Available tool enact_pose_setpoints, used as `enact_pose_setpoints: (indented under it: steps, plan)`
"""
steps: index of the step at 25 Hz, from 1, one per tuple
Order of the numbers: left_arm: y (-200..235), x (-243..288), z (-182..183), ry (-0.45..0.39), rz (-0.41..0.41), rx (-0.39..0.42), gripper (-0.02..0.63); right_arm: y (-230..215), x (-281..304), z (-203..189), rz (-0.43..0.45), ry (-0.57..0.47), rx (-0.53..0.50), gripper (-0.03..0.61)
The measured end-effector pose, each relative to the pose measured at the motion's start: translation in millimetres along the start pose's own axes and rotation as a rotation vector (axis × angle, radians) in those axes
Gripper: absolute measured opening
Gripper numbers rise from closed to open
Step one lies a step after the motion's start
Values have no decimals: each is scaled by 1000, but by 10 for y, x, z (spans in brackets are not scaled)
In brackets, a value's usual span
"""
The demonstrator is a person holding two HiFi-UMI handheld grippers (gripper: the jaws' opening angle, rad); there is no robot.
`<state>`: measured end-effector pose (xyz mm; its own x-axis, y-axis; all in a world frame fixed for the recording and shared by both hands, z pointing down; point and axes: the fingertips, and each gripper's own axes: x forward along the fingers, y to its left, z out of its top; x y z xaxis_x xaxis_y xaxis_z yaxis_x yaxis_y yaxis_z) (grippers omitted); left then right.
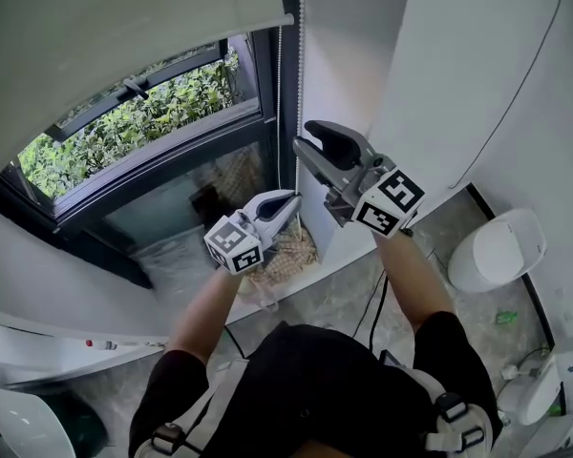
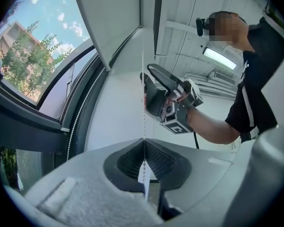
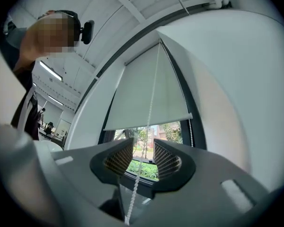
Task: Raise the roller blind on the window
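We are pinching the bead chain (image 2: 143,117) in our shut left gripper (image 2: 143,143), while our right gripper (image 3: 143,157) is standing spread around it higher up, and closing off-centre may be missing it, leaving the roller blind (image 1: 124,36) hanging over the window's upper part.

Beyond the glass and on the floor
Green shrubs (image 1: 143,122) outside — a white rounded container (image 1: 497,251) by the wall, a black cable (image 1: 375,308) nearby.
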<state>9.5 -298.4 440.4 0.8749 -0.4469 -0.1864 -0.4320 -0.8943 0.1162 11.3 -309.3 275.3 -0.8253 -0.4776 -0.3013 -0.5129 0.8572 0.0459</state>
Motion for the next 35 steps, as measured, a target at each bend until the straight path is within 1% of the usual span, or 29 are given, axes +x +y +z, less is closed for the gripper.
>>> enact_pose_setpoints:
  steps: [4,5,7,8,11,15,17,19,23,25,27,28,29,30,31,32,33,35]
  plan:
    - [-13,-23,-29,18,-2,8,6,1,174,115,19,-32,29,127]
    - [-4,-32,-35,19,1,10,5,12,196,131,24,-37,21,111]
    - [13,-47,-38,23,8,14,5,28,214,147,31,-46,-1,36]
    - [16,-52,-38,27,9,18,5,32,213,149,32,-51,-4,25]
    - [34,-64,-44,34,9,18,5,27,202,148,28,-65,-4,16]
    - [50,-63,-130,42,7,-16,5,26,158,66,9,-55,-58,14]
    - [22,-50,-278,83,3,-13,5,27,99,-59,-3,-34,-63,14]
    - [2,-58,-522,152,7,-15,5,50,18,-286,-12,5,-55,15]
    - [-40,-179,-1122,309,18,-71,6,190,-205,-872,-8,70,22,6]
    - [-95,-269,-1370,384,8,-82,6,267,-303,-1123,-5,104,43,6]
    - [-136,-351,-1519,431,-2,-82,8,302,-364,-1308,-7,139,44,5]
    - [-138,-387,-1544,437,-3,-84,9,298,-384,-1357,-10,148,45,6]
    - [-124,-420,-1534,429,2,-89,14,286,-398,-1376,-13,151,46,5]
    - [-93,-452,-1488,407,13,-100,37,274,-408,-1377,-17,153,43,6]
    - [-51,-483,-1404,373,27,-116,77,266,-419,-1375,-19,157,36,6]
    - [1,-512,-1273,325,43,-135,114,264,-429,-1372,-20,159,29,6]
    - [61,-537,-1091,264,58,-151,130,264,-439,-1369,-21,160,25,6]
    - [185,-552,-592,124,80,-157,141,258,-448,-1357,-25,157,24,6]
